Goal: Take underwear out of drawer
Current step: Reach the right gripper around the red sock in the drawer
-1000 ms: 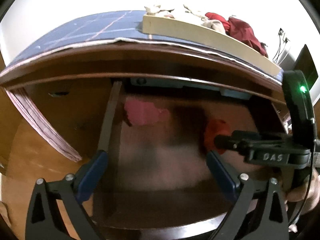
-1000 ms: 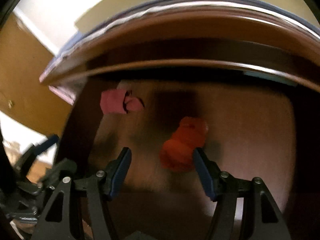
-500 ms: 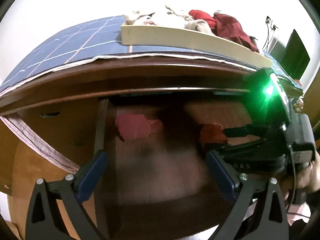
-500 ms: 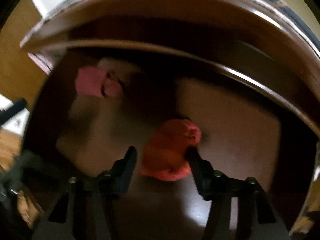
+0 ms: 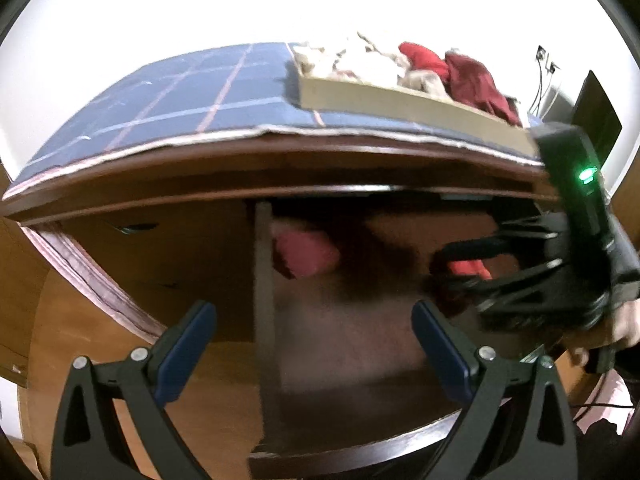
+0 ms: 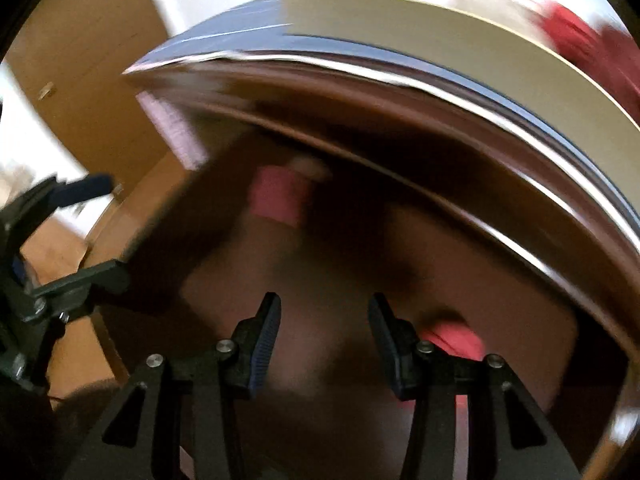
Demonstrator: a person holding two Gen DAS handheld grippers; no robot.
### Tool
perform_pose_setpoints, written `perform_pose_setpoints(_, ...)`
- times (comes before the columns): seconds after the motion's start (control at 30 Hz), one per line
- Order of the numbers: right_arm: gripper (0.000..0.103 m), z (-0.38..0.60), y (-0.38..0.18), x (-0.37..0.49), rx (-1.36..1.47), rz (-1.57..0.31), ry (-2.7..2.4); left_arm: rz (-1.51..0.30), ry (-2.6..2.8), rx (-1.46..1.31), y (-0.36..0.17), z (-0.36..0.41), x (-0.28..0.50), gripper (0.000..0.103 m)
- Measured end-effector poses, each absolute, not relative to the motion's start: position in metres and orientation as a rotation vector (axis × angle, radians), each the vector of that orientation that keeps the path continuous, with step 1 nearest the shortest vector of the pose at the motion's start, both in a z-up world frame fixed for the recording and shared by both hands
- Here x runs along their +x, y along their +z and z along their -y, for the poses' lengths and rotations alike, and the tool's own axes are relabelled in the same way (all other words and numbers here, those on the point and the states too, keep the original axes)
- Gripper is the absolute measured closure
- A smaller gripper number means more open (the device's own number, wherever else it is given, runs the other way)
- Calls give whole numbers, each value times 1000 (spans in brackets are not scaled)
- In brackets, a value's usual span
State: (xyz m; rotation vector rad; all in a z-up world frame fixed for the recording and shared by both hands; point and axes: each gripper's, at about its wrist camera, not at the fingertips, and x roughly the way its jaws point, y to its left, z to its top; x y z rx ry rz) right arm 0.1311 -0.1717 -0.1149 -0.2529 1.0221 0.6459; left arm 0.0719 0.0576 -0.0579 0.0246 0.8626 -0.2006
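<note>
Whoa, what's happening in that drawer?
A person is reaching into the open drawer with two hand-held tongs. The right tongs are at the red underwear, but the blur hides whether they grip it. The left tongs hang open and empty nearby. A pink piece lies at the back of the drawer.

Left tool [image 5: 314, 344] wide apart; right tool [image 6: 324, 340] half-parted, nothing between.

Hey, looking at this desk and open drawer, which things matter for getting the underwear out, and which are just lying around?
For the job: open drawer; pink underwear; red underwear; right claw.

Just lying about: blue checked cloth; tray on the desktop; heap of clothes in it; dark screen.
</note>
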Motion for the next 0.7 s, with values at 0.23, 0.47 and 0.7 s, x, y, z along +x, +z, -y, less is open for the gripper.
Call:
perform_pose_setpoints(0.23,54,103,-130,147,-502,-932,780,-840,-143,10,-52,-91,67,3)
perform_pose_setpoints(0.47,57,76,-165,171,-634,-921,743,-879,-105,-64,-64,-119,74,3)
perform_pose_setpoints(0.7,76,96,-161,160,-418,-1142,1100,-885,-124,-48,-67,-115,77,3)
